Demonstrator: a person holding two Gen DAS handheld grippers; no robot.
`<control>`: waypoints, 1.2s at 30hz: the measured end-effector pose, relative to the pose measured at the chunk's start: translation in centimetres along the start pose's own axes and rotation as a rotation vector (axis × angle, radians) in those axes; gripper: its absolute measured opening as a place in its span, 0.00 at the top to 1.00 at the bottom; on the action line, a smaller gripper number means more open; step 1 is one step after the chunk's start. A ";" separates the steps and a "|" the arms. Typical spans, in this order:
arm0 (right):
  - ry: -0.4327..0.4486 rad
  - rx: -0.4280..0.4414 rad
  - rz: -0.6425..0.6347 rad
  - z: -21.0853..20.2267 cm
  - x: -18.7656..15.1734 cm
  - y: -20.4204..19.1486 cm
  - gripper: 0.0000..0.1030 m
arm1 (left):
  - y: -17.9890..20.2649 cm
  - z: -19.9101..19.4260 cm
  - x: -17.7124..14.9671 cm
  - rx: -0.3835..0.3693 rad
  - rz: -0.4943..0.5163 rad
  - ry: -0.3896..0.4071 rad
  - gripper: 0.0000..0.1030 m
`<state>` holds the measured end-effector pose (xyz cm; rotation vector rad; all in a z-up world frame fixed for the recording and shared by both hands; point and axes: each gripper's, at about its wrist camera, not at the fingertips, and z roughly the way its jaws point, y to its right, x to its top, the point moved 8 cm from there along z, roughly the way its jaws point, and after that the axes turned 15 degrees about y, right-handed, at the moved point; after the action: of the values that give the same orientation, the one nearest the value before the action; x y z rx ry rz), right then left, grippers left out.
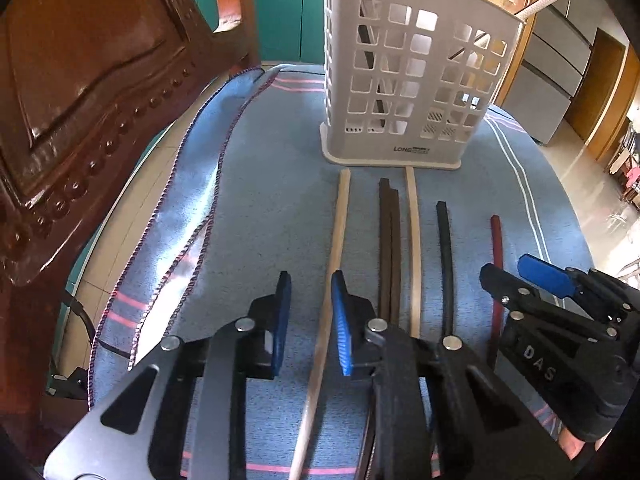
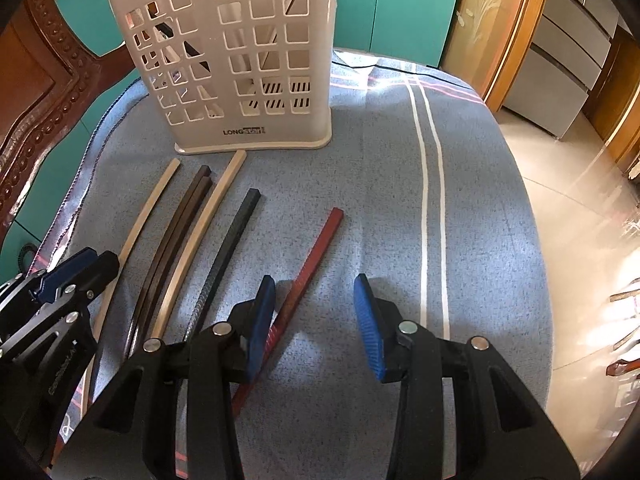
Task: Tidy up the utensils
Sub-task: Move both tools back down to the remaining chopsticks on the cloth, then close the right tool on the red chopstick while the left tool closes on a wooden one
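Left gripper (image 1: 310, 320) nearest, jaws parted, nothing held; a pale chopstick (image 1: 334, 264) runs between the blue pads (image 1: 342, 328), contact unclear; right gripper (image 2: 316, 320) jaws wide apart, empty, its left pad just beside the red chopstick (image 2: 310, 268); six chopsticks lie side by side on the blue cloth (image 2: 380, 200): pale, two dark brown (image 1: 389, 248) touching each other, second pale (image 1: 414, 248), black (image 1: 446, 256), red; white slotted holder (image 1: 404, 68) upright beyond their tips, sticks already inside; wooden chair (image 1: 88, 92) at left.
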<state>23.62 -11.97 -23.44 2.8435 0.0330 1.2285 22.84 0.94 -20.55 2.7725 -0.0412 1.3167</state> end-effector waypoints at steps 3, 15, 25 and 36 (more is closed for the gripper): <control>0.003 0.027 -0.029 -0.1 0.1 -0.8 0.79 | 0.4 -0.8 -0.1 -0.010 0.010 -0.002 0.79; 0.018 0.081 -0.111 -0.9 -0.1 -1.9 0.88 | 1.9 0.7 -0.7 -0.038 0.043 -0.038 0.85; 0.010 0.082 -0.077 -0.7 -0.1 -1.2 0.87 | 2.5 0.8 -1.3 -0.035 0.065 -0.040 0.85; 0.011 0.083 -0.064 -0.7 -0.3 -0.7 0.87 | 2.2 0.1 -1.5 -0.101 0.013 -0.058 0.93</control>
<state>22.89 -11.25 -23.24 2.8809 0.1789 1.2586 21.83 -1.26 -21.65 2.7293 -0.1250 1.2024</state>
